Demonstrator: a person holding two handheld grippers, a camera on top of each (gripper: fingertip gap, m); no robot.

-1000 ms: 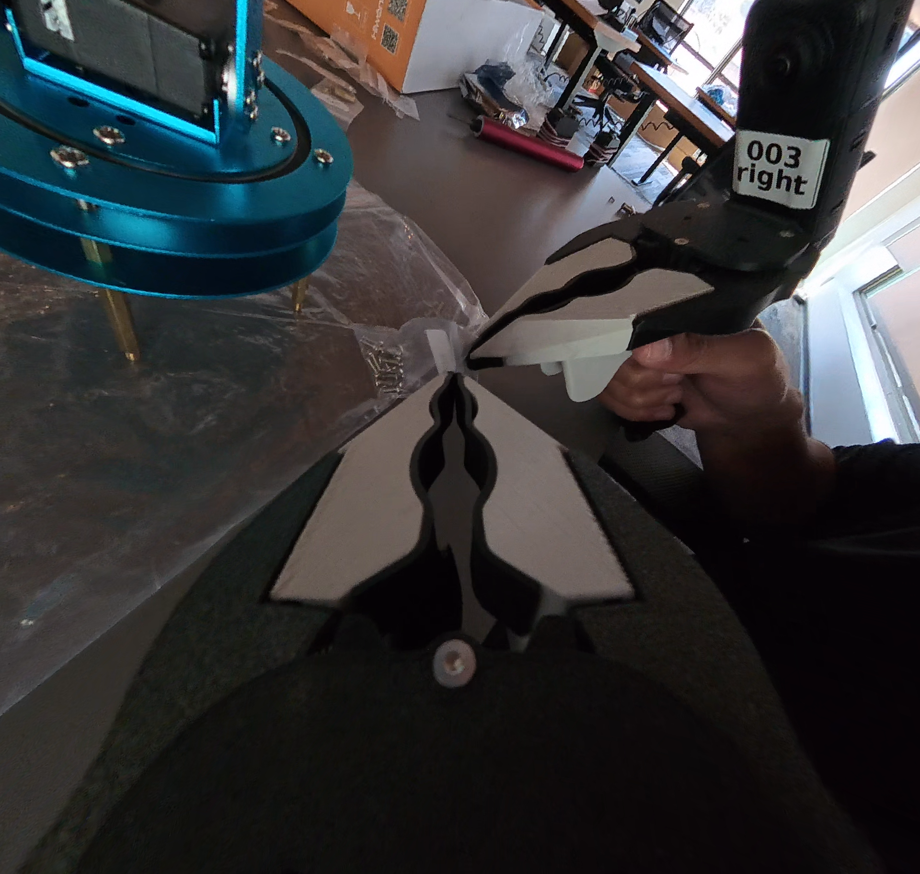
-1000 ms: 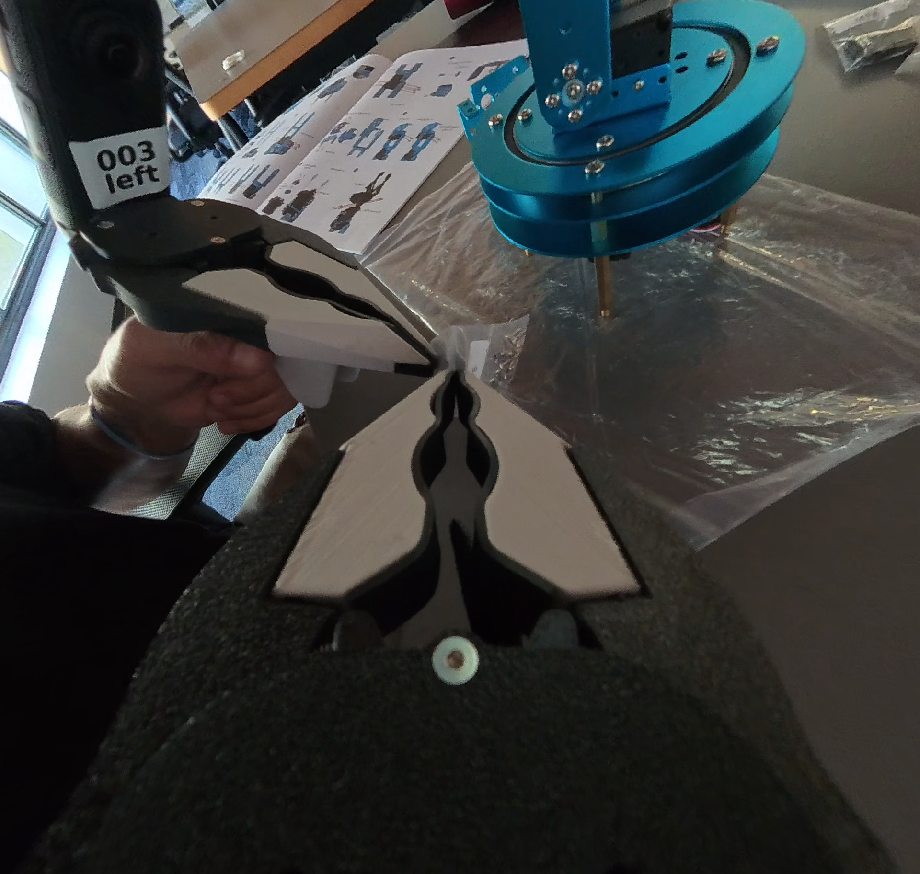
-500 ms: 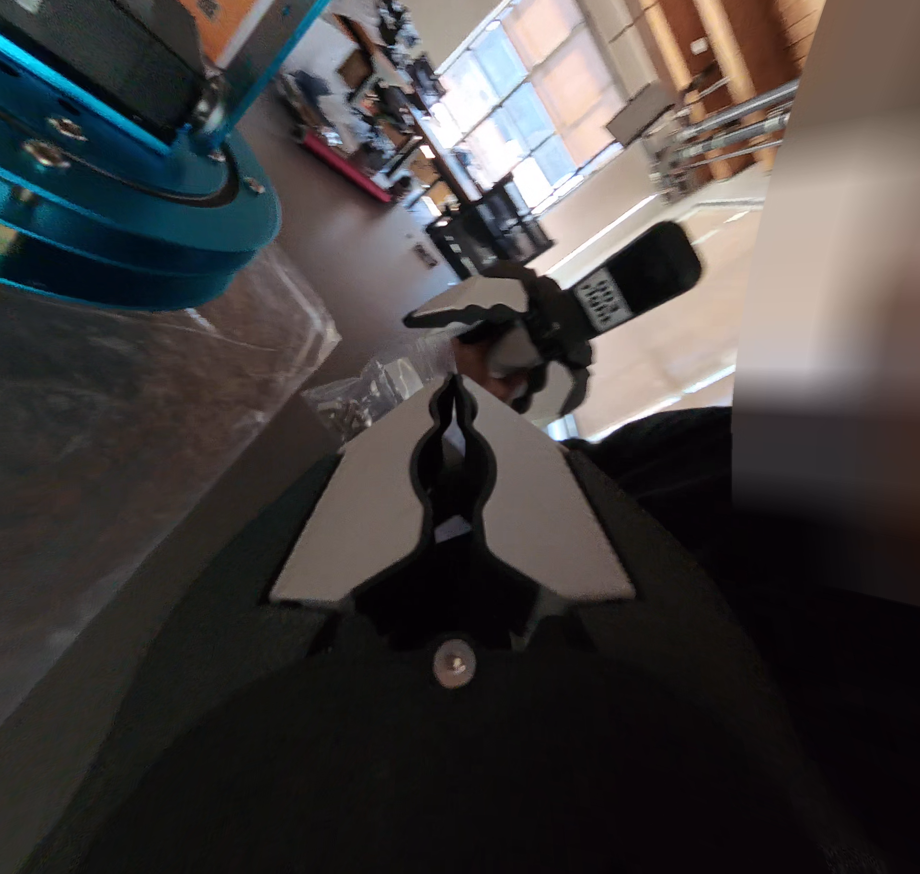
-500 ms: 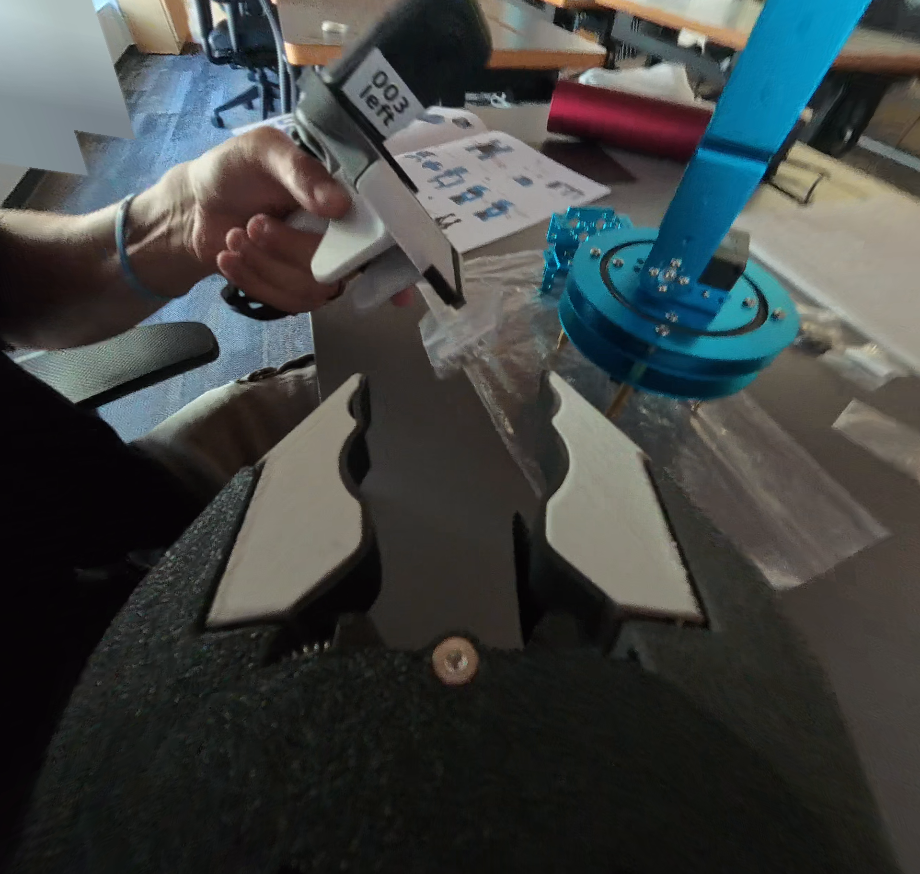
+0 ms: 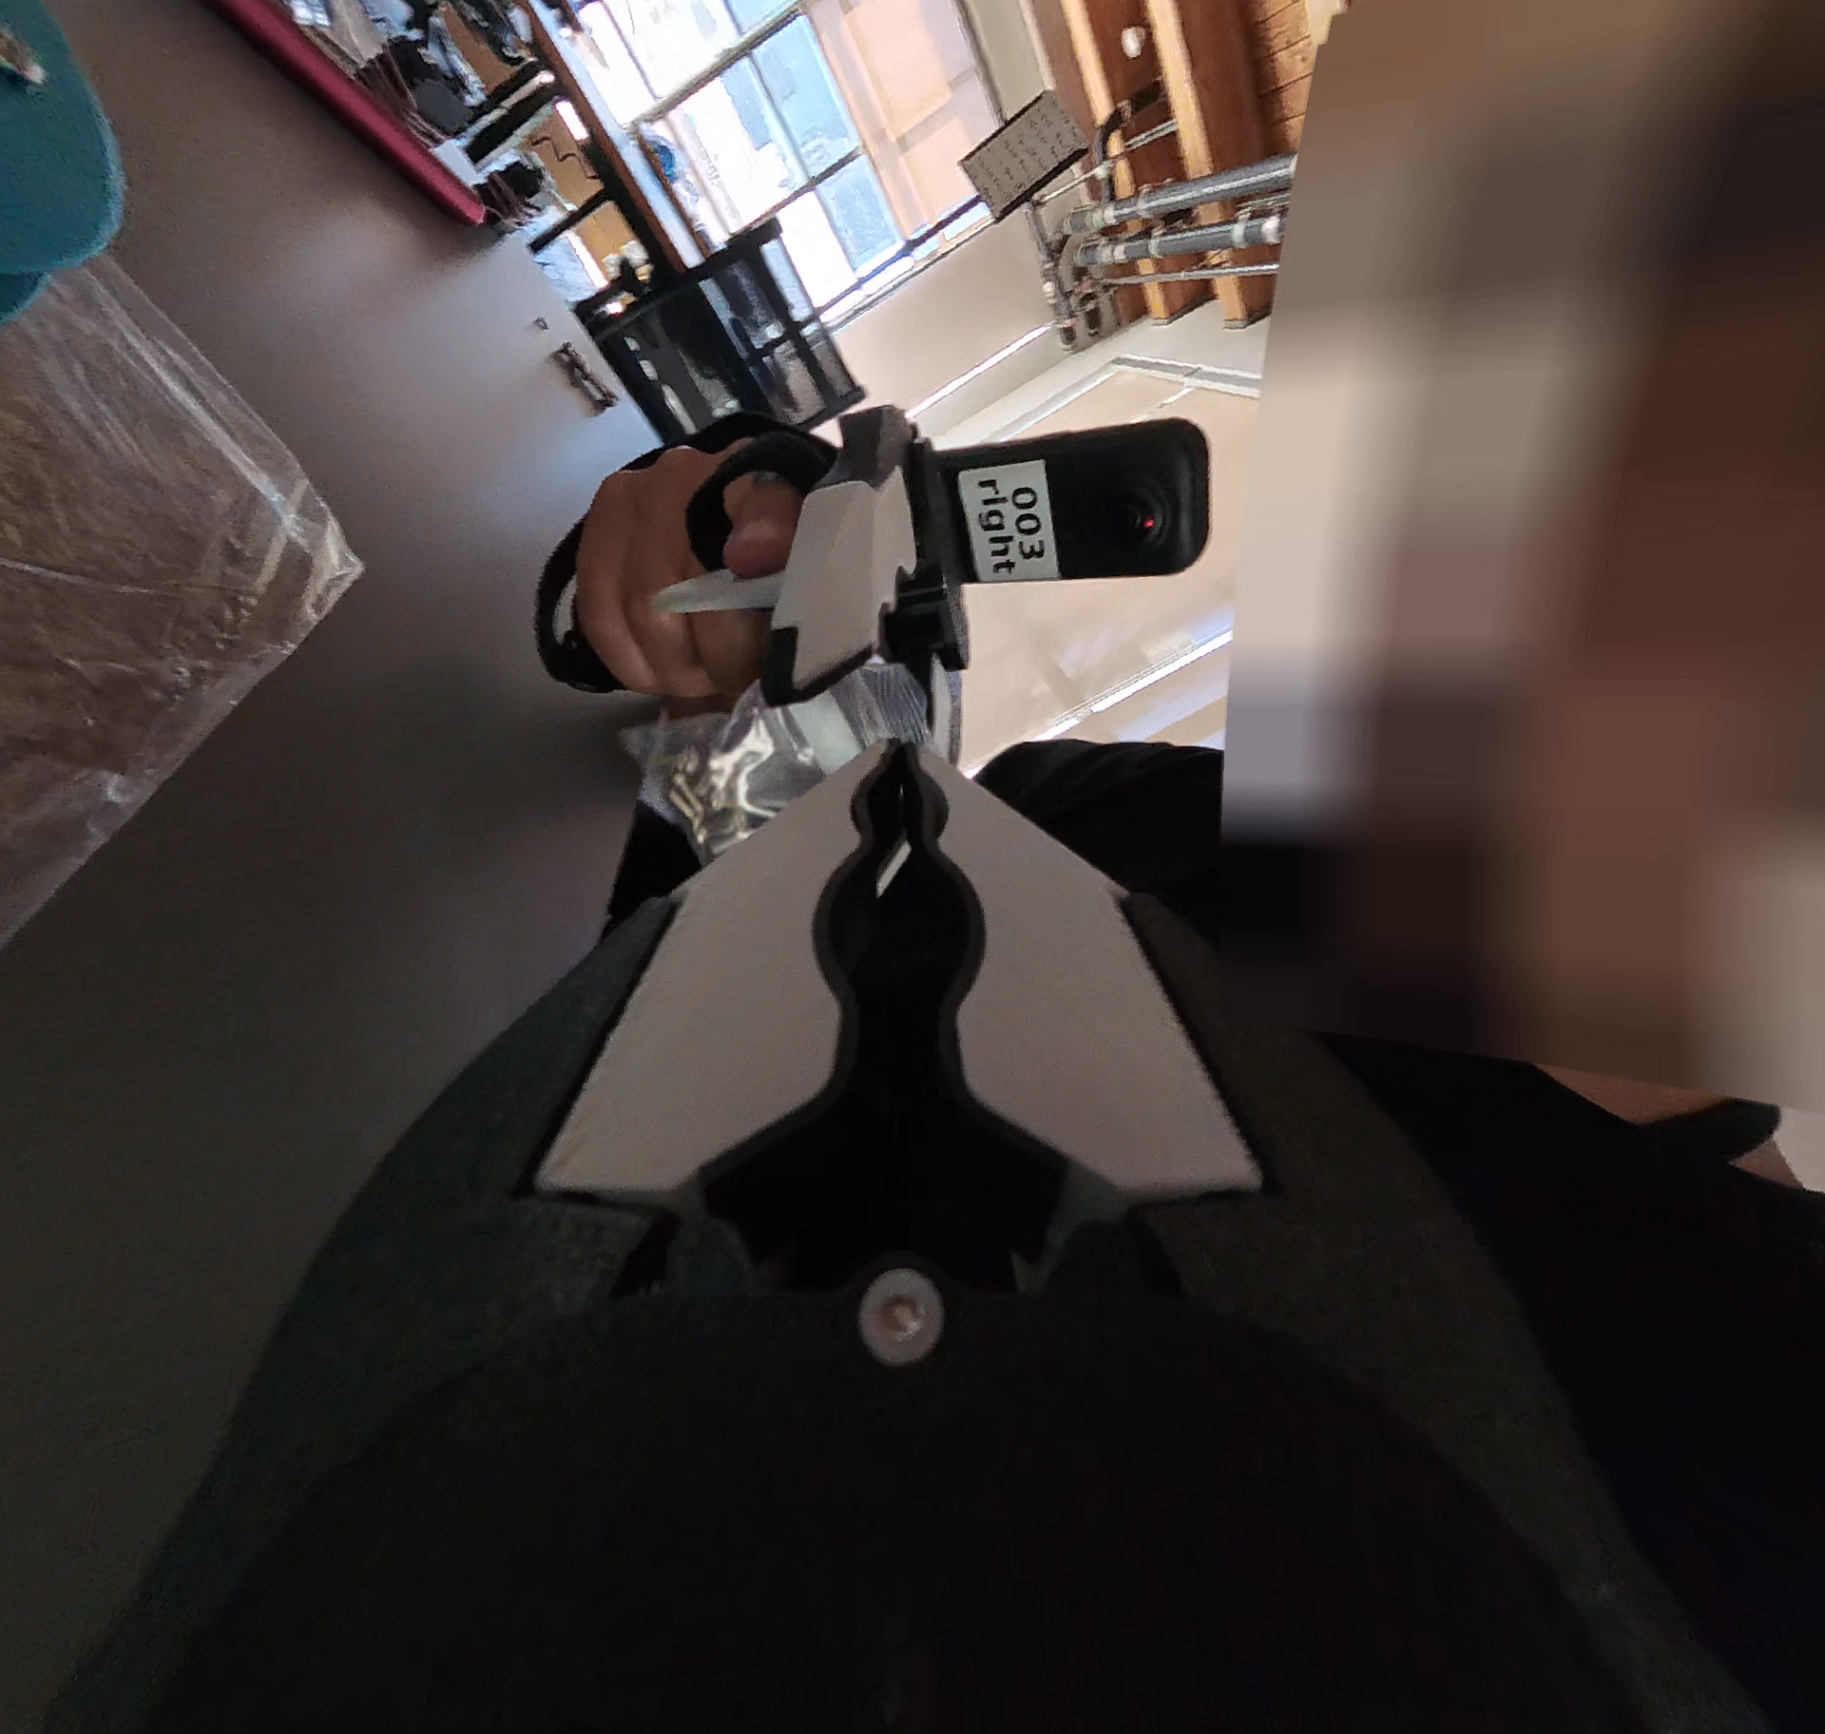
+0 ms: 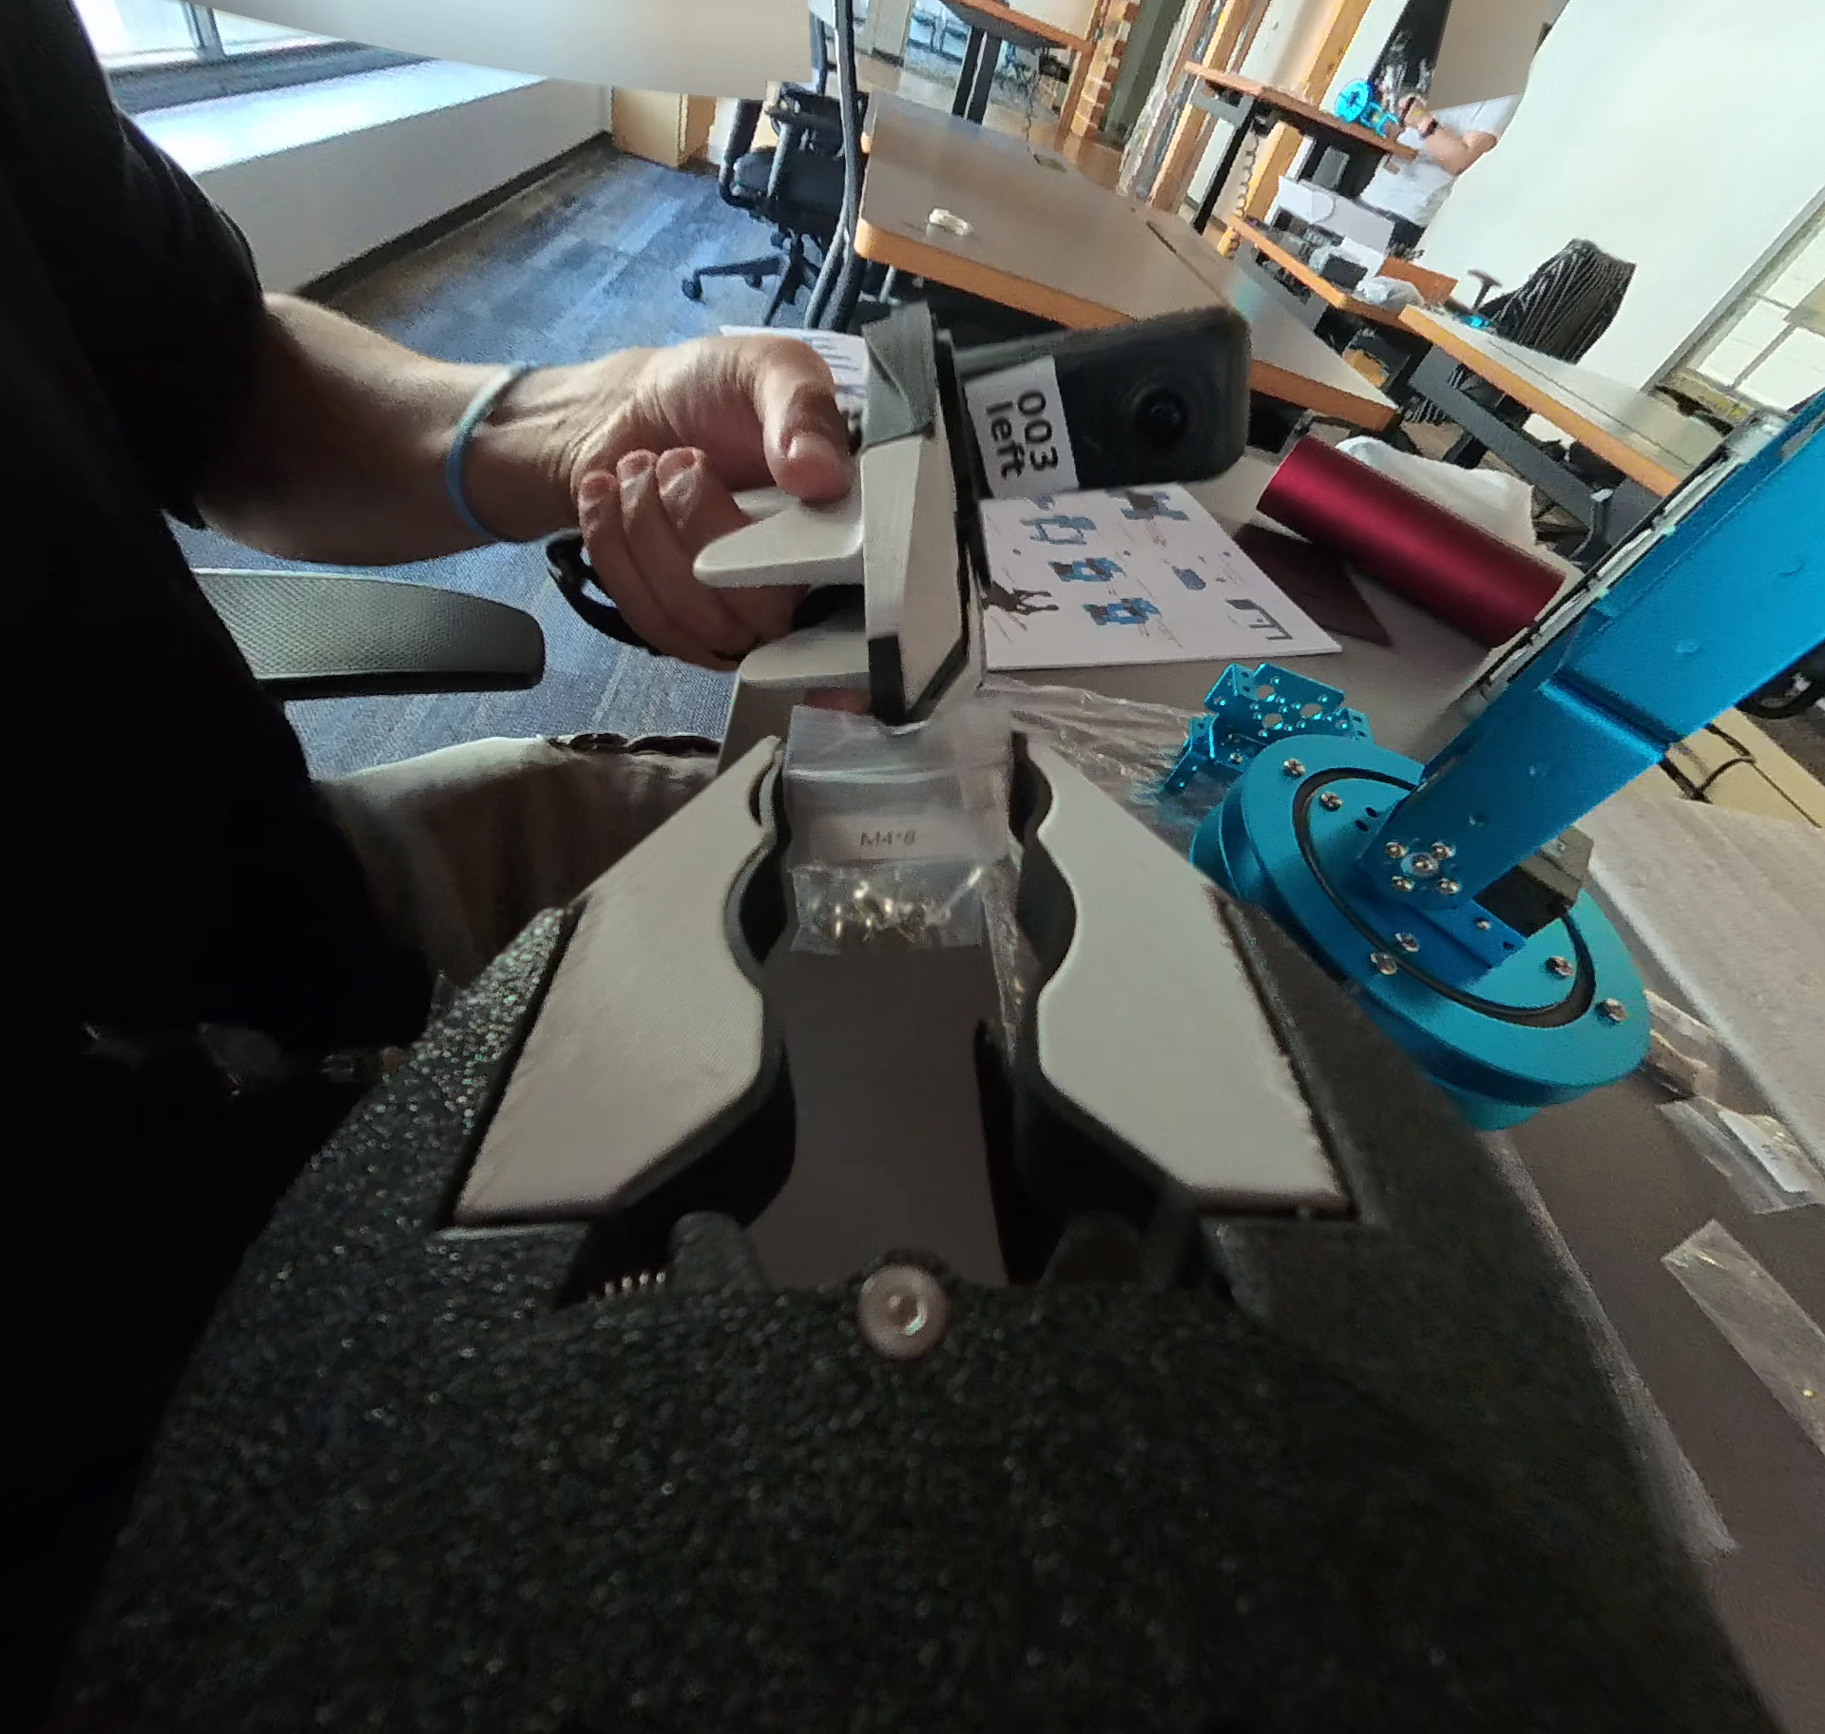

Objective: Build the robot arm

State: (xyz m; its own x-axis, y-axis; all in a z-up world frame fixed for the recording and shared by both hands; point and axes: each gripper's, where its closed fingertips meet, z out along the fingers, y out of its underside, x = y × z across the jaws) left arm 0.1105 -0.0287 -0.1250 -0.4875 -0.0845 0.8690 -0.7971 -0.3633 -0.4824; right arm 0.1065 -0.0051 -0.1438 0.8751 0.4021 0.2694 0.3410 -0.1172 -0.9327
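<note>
Two tongs [image 6: 899,748]; one screw bag [image 6: 894,862]; one blue turntable [image 6: 1422,956].

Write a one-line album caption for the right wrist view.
Left gripper pinches a small bag of screws between the open right gripper.

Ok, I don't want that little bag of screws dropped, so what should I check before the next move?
1. Left gripper shut on the top edge of the small clear plastic bag: ok.
2. Right gripper open, one finger on each side of the bag: ok.
3. Right fingers touching the bag: cannot tell.
4. Small metal screws gathered low in the bag, away from the pinch: ok.
5. Blue round metal base apart from both grippers: ok.
6. Bag's top seal closed: cannot tell.
</note>
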